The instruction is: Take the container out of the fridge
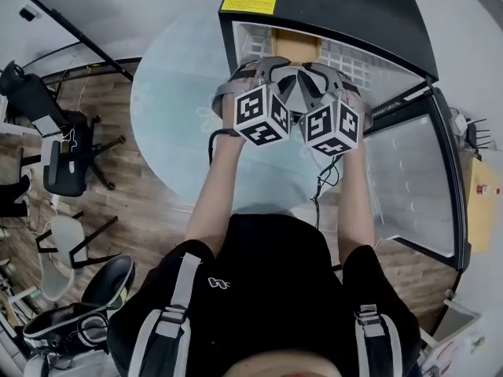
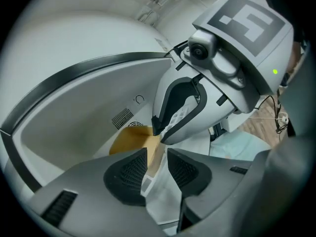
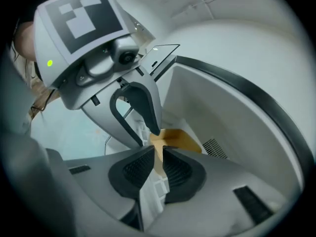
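Observation:
A white container with a tan lid sits on the upper shelf of the small black fridge. Both grippers reach into the opening side by side. In the left gripper view, my left gripper stands open, its pads apart on either side of the container's near rim. My right gripper is shut on the same rim of the container, with its pads tight against the thin edge. In the head view, the left gripper and the right gripper nearly touch and hide most of the container.
The fridge door hangs open to the right. The fridge stands on a round pale glass table. Office chairs and cables crowd the wooden floor at the left. The fridge's white inner walls close in around both grippers.

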{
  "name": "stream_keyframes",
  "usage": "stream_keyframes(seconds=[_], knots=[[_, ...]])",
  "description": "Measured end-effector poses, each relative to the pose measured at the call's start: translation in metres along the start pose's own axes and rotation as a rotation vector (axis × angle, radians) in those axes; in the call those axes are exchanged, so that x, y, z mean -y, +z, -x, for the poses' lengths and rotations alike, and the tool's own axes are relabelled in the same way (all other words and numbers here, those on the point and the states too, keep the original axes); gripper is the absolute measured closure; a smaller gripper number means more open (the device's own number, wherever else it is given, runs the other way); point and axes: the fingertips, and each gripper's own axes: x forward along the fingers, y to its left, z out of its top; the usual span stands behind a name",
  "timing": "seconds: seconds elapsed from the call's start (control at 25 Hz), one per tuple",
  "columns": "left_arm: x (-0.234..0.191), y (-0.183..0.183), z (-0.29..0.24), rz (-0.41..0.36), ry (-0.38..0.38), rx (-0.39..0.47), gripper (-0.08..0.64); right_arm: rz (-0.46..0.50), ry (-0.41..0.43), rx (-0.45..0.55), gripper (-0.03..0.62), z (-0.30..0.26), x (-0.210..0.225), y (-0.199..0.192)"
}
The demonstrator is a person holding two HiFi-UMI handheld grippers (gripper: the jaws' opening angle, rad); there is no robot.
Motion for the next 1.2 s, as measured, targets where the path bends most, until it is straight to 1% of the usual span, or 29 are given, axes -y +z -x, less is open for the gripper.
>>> stream_keyframes(seconds=[0.12, 0.24, 0.36, 0.52, 0.6, 0.68, 0.72, 0.84, 0.96, 1.2], knots=[[-0.002, -0.004, -0.011, -0.023, -0.008, -0.025, 0.417, 0.054, 0.014, -0.050, 0.532, -0.011, 0.000, -0.008], [-0.003, -0.014, -0.021, -0.034, -0.012, -0.054, 0.417, 0.132, 0.020, -0.111, 0.532, -0.022, -0.001, -0.018], [-0.005, -0.017, -0.030, -0.054, -0.023, -0.062, 0.419, 0.195, 0.039, -0.146, 0.532, -0.032, -0.001, -0.022], [-0.003, -0.019, -0.038, -0.073, -0.037, -0.070, 0.420, 0.250, 0.079, -0.197, 0.529, -0.042, -0.005, -0.030], [-0.003, -0.017, -0.040, -0.074, -0.030, -0.064, 0.426, 0.252, 0.082, -0.207, 0.529, -0.045, -0.006, -0.034], [-0.003, -0.017, -0.042, -0.084, -0.023, -0.065, 0.460, 0.245, 0.073, -0.205, 0.529, -0.046, -0.007, -0.037], [-0.001, -0.017, -0.043, -0.091, -0.024, -0.070, 0.466, 0.245, 0.070, -0.206, 0.531, -0.046, -0.007, -0.038], [0.005, -0.023, -0.047, -0.100, -0.051, -0.095, 0.486, 0.265, 0.082, -0.224, 0.540, -0.049, -0.011, -0.039], [0.009, -0.028, -0.047, -0.098, -0.061, -0.112, 0.486, 0.268, 0.106, -0.228, 0.549, -0.048, -0.019, -0.039], [0.015, -0.013, -0.029, -0.093, -0.046, -0.093, 0.488, 0.249, 0.080, -0.205, 0.558, -0.025, -0.021, -0.029]])
